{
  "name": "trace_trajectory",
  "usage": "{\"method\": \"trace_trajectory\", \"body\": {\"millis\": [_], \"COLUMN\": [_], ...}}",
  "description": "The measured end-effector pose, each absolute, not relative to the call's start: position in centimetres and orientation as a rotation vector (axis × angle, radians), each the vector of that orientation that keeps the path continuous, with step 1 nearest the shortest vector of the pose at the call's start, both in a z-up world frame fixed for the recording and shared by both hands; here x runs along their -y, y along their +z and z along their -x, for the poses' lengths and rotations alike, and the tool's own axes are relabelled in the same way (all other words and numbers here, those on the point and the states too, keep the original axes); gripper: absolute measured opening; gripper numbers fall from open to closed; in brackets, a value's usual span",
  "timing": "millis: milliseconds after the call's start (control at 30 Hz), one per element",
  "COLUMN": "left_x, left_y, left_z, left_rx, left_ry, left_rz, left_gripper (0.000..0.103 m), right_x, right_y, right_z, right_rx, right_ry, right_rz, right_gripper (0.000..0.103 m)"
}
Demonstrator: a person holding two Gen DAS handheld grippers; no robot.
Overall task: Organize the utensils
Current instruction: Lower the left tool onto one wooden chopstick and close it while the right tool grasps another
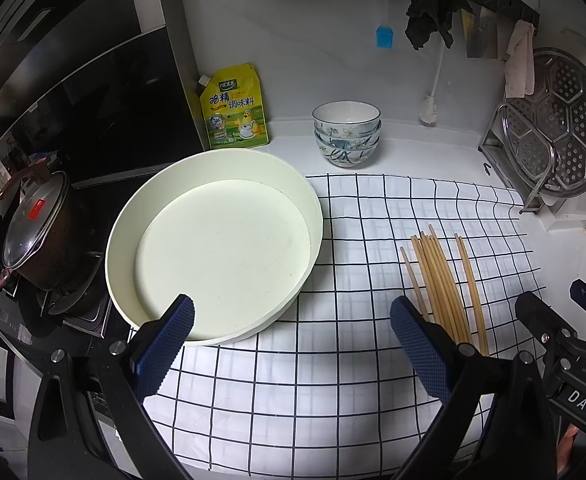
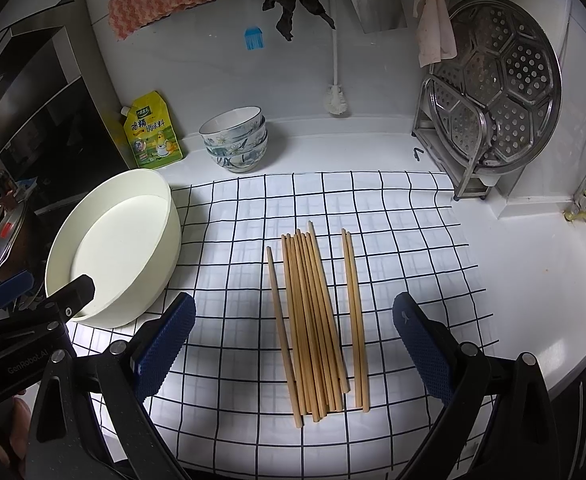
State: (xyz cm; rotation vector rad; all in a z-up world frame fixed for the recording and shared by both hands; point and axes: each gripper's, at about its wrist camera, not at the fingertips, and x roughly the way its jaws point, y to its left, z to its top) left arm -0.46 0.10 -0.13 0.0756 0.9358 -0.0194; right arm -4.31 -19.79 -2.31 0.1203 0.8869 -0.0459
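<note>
Several wooden chopsticks (image 2: 313, 320) lie side by side on a white checked cloth (image 2: 413, 240); a pair (image 2: 355, 320) lies slightly apart on the right, one stick (image 2: 281, 320) apart on the left. They also show in the left wrist view (image 1: 445, 280). A round cream tray (image 1: 221, 256) sits empty at the cloth's left edge, also in the right wrist view (image 2: 113, 256). My right gripper (image 2: 293, 344) is open above the chopsticks' near ends. My left gripper (image 1: 293, 344) is open between the tray and the chopsticks, holding nothing.
Stacked patterned bowls (image 1: 347, 136) and a yellow seasoning pouch (image 1: 235, 108) stand at the back wall. A steel steamer rack (image 1: 553, 136) leans at the right. A lidded pot (image 1: 37, 232) sits on the stove at left. Cloths and a brush hang above.
</note>
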Motion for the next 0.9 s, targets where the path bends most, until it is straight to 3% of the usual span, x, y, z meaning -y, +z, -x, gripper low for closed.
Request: {"method": "trace_trajectory", "body": {"millis": [633,900], "left_x": [1.4,5.4], "left_y": [-0.9,-4.2], "left_z": [1.0,-0.1], "left_rx": [-0.944,-0.999], "left_ry": [-0.042,-0.120], "left_rz": [-0.082,-0.056], "left_gripper": [0.097,0.097], "right_x": [21.2,26.3], "right_y": [-2.3,-5.9], "right_z": [4.6,4.7], "right_rx": [-0.887,-0.953], "right_ry": [-0.040,-0.058], "right_rz": [-0.118,-0.124], "right_gripper": [0.094,0.094]}}
